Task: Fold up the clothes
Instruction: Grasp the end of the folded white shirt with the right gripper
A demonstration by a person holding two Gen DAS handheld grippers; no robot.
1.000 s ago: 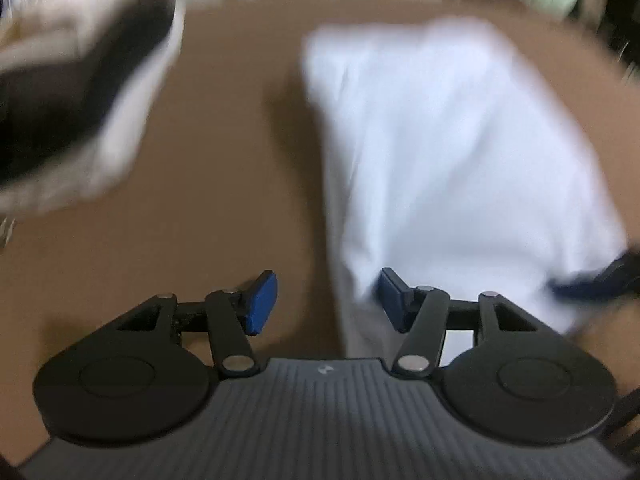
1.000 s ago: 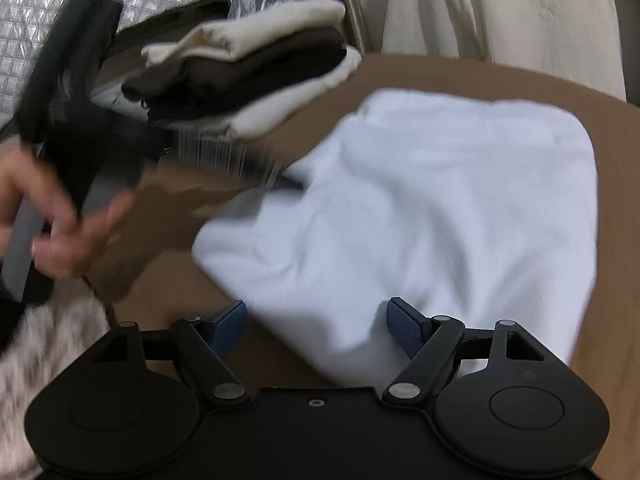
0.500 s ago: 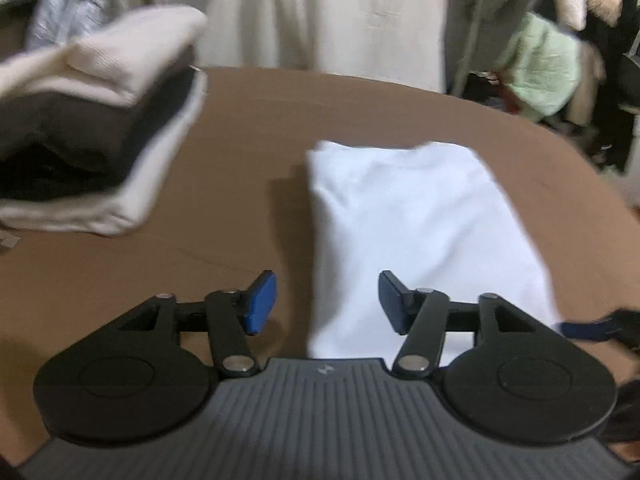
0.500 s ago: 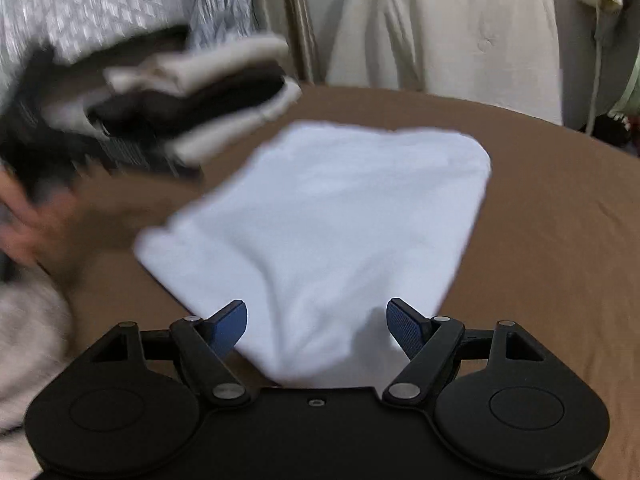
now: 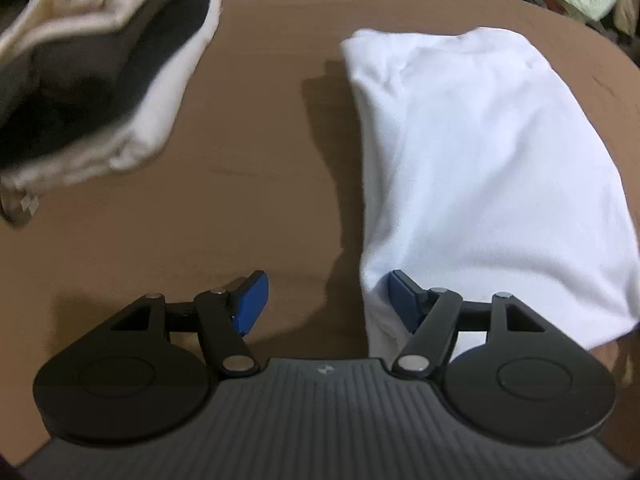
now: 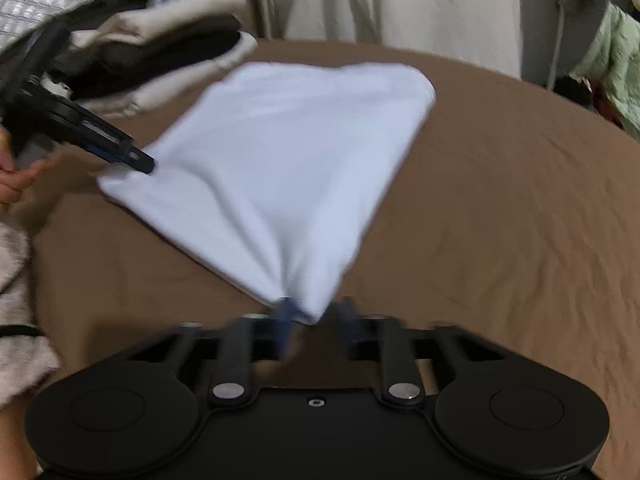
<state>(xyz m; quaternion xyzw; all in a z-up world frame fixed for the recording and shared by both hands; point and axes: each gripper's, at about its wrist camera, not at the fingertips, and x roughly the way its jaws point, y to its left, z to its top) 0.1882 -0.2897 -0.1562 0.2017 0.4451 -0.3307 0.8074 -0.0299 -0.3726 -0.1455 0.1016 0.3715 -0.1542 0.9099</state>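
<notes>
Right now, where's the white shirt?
The white shirt lies on the brown table, right of the folded stack. The right gripper pinches its near corner; the left gripper straddles its left edge, jaws open.

Bare brown tabletop ahead of left gripper, betw. clothes stack front-left and white garment front-right. Right of right gripper: open surface.

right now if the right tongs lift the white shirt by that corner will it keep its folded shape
Probably not. The shirt already bunches into a point where the right tongs pinch it, so it looks soft and floppy. It seems light, since the cloth tents up from one corner. The left tongs are open at the other corner, so that side would likely sag.
</notes>
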